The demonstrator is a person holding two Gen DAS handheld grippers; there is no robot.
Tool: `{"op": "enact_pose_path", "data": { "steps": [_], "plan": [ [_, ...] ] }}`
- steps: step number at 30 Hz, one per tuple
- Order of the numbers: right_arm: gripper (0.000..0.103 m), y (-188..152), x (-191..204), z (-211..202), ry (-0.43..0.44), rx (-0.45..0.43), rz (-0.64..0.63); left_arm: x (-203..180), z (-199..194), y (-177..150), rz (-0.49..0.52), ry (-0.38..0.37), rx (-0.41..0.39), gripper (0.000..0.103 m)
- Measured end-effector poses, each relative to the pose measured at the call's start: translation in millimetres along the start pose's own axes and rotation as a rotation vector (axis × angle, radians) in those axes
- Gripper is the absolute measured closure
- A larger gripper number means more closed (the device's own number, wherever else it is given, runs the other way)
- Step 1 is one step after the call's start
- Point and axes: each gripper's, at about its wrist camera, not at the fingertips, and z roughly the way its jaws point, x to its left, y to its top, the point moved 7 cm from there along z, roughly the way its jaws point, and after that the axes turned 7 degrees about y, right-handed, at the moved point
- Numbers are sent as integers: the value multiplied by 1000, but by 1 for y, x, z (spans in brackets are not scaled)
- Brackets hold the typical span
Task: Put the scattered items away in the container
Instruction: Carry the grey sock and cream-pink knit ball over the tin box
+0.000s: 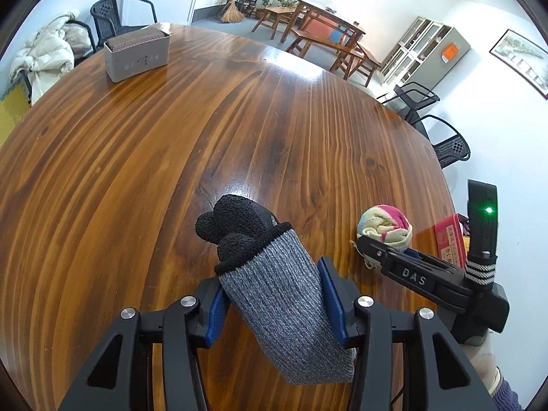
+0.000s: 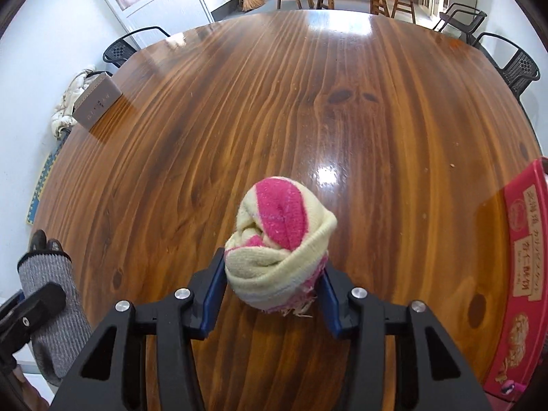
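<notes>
My left gripper [image 1: 274, 291] is shut on a glove [image 1: 284, 308] with a grey knitted cuff and black fingers, held over the wooden table [image 1: 171, 171]. The glove [image 2: 51, 301] also shows at the lower left of the right wrist view. A rolled cream-and-pink sock ball [image 2: 281, 236] sits between the blue pads of my right gripper [image 2: 274, 284], which press on both its sides. From the left wrist view the sock ball [image 1: 385, 226] is low over the table, just right of the glove; whether it touches the wood I cannot tell.
A red printed box [image 2: 524, 239] lies at the table's right edge, close to my right gripper. A grey-brown box [image 1: 137, 54] stands at the far left of the table. Black chairs [image 1: 448, 144] ring the table. A person's sleeve [image 1: 503, 387] shows at lower right.
</notes>
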Motion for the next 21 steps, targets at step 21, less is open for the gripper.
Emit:
{"op": "enact_pose_path", "data": {
  "steps": [21],
  "plan": [
    [51,-66,-150,-245,-74,-343,165,-212,-29,-30,259,-166,-15,53]
  ]
}}
